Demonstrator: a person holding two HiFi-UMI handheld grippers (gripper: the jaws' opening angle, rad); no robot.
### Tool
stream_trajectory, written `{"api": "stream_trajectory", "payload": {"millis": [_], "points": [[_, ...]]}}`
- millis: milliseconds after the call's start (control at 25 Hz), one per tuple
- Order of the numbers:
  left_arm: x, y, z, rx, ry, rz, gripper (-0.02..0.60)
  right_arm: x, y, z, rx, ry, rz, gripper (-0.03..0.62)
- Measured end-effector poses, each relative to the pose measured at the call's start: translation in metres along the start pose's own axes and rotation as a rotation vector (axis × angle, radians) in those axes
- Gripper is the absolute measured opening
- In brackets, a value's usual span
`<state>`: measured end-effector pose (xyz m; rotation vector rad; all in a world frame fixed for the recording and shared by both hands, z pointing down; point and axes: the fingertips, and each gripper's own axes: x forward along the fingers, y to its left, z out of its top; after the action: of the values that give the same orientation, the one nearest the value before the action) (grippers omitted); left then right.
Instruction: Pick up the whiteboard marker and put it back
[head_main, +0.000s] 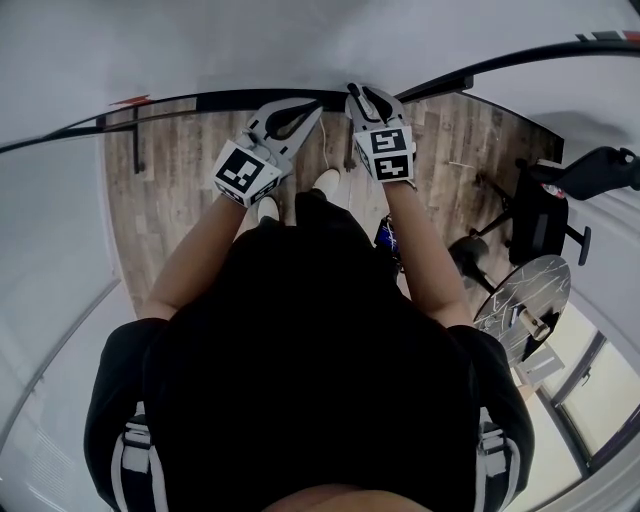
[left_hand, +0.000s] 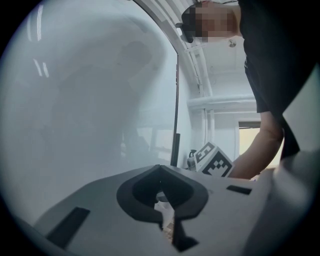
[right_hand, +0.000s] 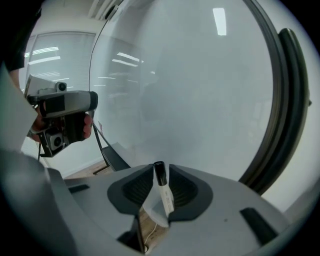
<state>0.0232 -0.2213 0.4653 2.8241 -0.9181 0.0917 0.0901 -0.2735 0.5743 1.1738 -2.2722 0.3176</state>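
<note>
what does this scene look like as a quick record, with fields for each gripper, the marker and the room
setting: person standing at a whiteboard, wood floor underfoot
left gripper: jaw tips together, nothing held
right gripper: jaws apart, pads not pressing
whiteboard marker: between the right gripper's jaws, black cap toward the board
marker support: cannot tell what it rests on
nearby: office chair and round glass table on the person's right

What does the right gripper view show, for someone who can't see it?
A white marker with a black cap sits between the open jaws of the right tool, facing a big whiteboard. The left tool shows at the left.
</note>
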Motion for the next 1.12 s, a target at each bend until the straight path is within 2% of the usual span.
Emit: {"api": "stream_trajectory", "payload": {"millis": [200, 560, 640, 1120], "points": [[-0.002, 0.001, 0.000, 0.003, 0.004, 0.012, 0.003, 0.007, 0.003, -0.006, -0.055, 0.043, -0.001, 0.101], [-0.014, 0.006, -0.003, -0.004, 0.014, 0.037, 0.003, 0.019, 0.006, -0.010, -0.062, 0.073, -0.007, 0.097], [-0.016, 0.007, -0.003, -0.008, 0.018, 0.039, 0.003, 0.020, 0.005, -0.011, -0.059, 0.072, -0.018, 0.078], [-0.020, 0.010, 0.001, -0.005, 0.014, 0.032, 0.003, 0.013, 0.002, -0.003, -0.038, 0.038, -0.031, 0.066]]}}
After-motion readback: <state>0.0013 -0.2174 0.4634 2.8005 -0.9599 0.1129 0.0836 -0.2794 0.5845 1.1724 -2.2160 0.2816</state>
